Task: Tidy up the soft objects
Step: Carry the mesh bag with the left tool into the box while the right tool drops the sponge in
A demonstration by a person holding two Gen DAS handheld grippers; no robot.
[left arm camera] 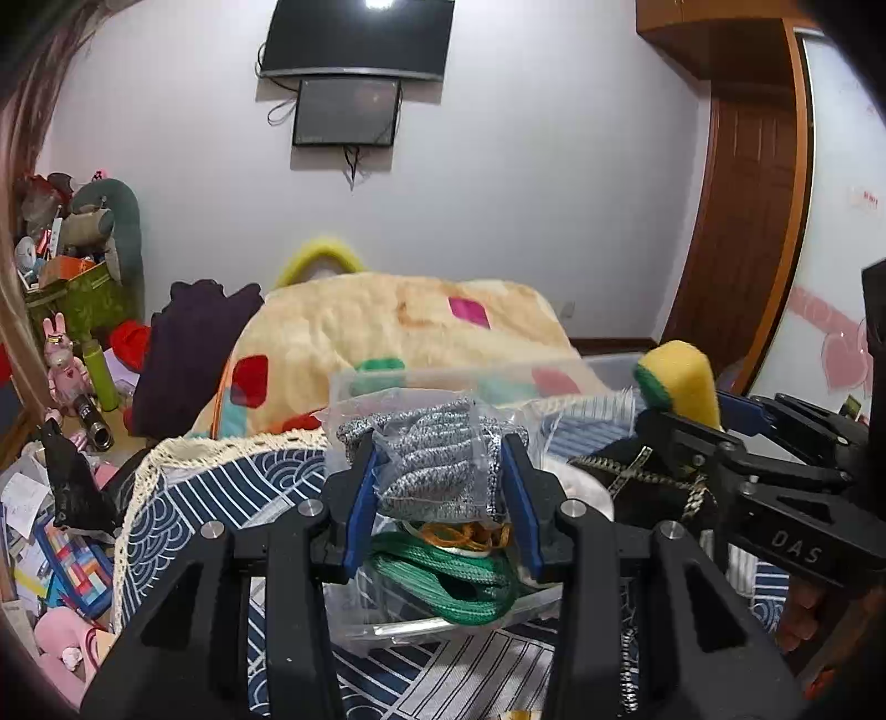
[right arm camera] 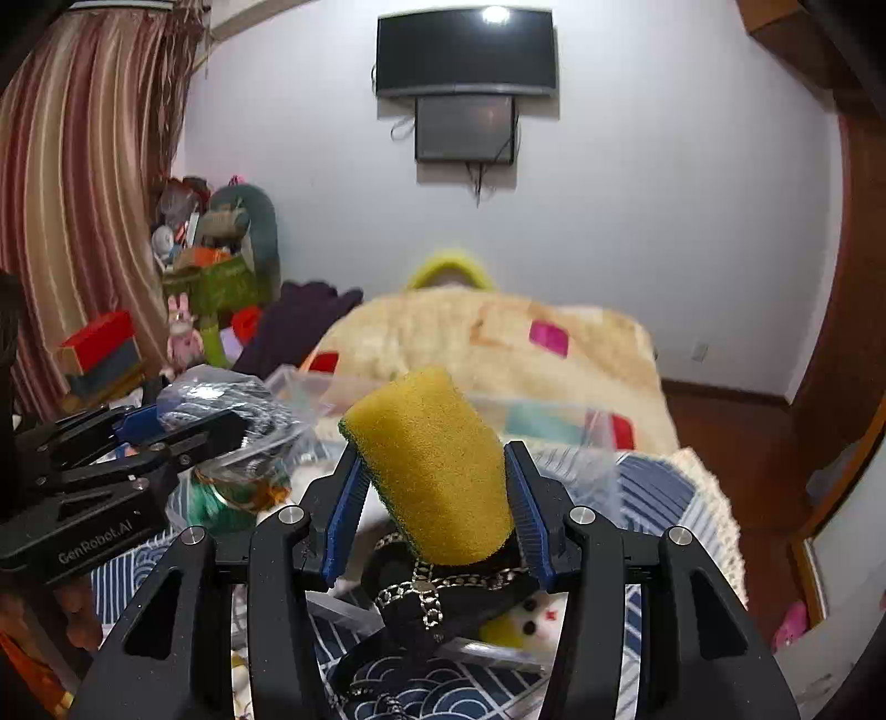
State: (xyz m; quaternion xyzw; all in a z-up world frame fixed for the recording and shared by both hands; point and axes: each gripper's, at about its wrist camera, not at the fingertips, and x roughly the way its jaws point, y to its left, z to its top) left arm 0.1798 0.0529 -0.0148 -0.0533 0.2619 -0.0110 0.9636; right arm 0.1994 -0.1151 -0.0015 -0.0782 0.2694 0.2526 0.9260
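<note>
Bedroom: wave-pattern cloth (left arm camera: 221,487) over surface; left gripper (left arm camera: 440,487) clamps bagged grey cord (left arm camera: 437,443), right gripper (right arm camera: 437,498) clamps sponge (right arm camera: 437,459).

Two dark screens (right arm camera: 465,52) hang on the white wall (left arm camera: 526,183), striped curtains (right arm camera: 72,183) drape at left, a wooden door (left arm camera: 747,221) stands at right, and a pink rabbit figure (left arm camera: 61,360) sits among clutter.

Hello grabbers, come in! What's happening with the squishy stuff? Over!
Left gripper shut on bagged grey cord. Right gripper shut on yellow sponge. Both above the clear bin. Nothing in the way.
</note>
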